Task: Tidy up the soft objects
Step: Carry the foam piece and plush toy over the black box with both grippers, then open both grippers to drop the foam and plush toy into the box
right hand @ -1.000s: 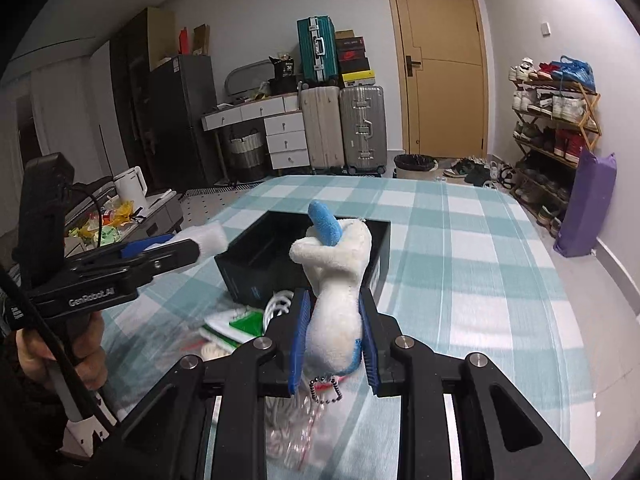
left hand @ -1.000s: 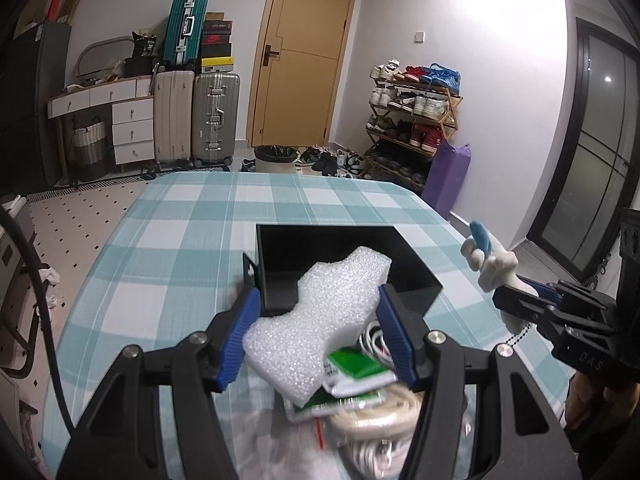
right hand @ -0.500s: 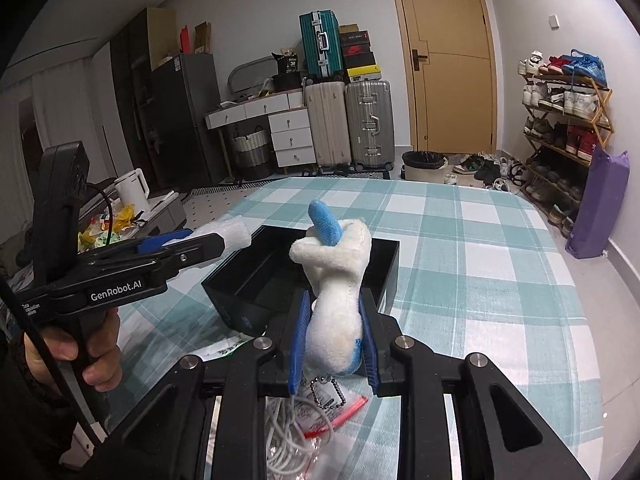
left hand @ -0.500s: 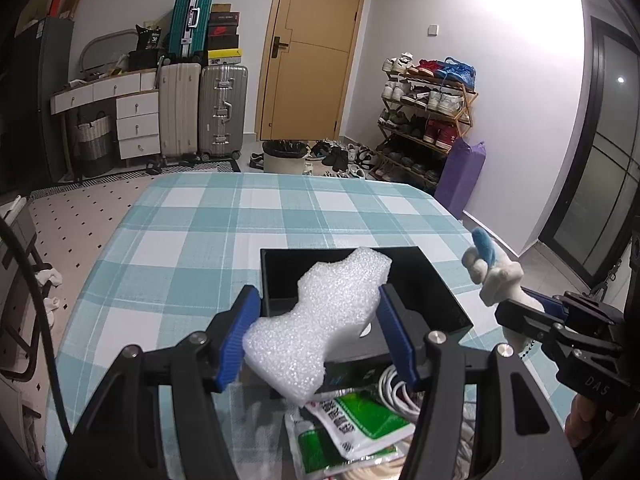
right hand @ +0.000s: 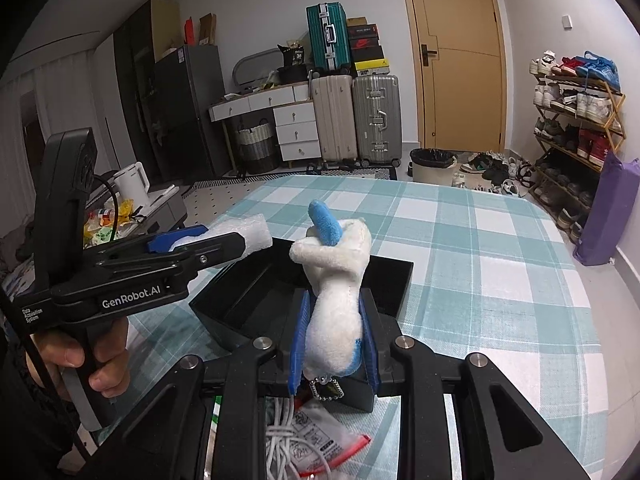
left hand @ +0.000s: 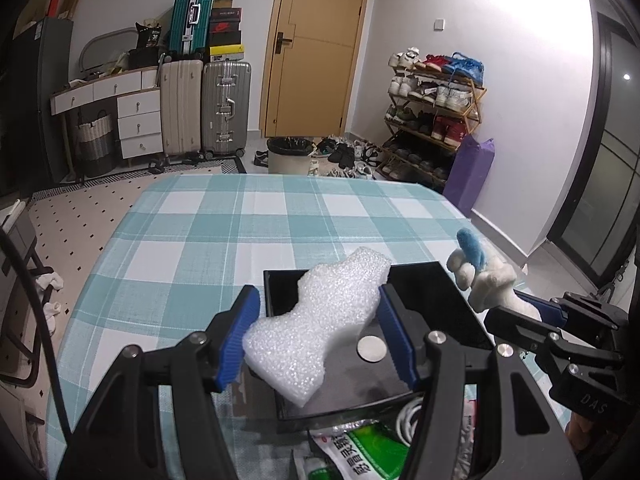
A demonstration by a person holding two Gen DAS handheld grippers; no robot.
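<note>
both tools loaded, nothing dropped yet. left tool (left hand: 316,334) clenched on a white foam piece (left hand: 320,320), blue pads pressing both its sides, and it hangs above the near part of the black bin (left hand: 424,284). right tool (right hand: 334,344) clamped tight on a white plush toy (right hand: 332,304) with a blue tuft (keychain dangling under it), held over the bin's near wall as the right wrist view shows it. the bin sits on the checked bench (left hand: 240,232) toward the near edge, and its inside looks bare except for a round silver disc (left hand: 371,348) on the floor, so no soft item is in it yet as far as i can see. clutter near the bench's near edge: a green-printed packet (left hand: 368,452), a white cable coil (right hand: 280,436) and a clear bag with red trim (right hand: 320,444), mostly hidden behind the tools. judgement: early-to-mid stage, two items picked and carried over the bin; left to do is release both into it, then sort whatever soft stuff is in the near pile.
</note>
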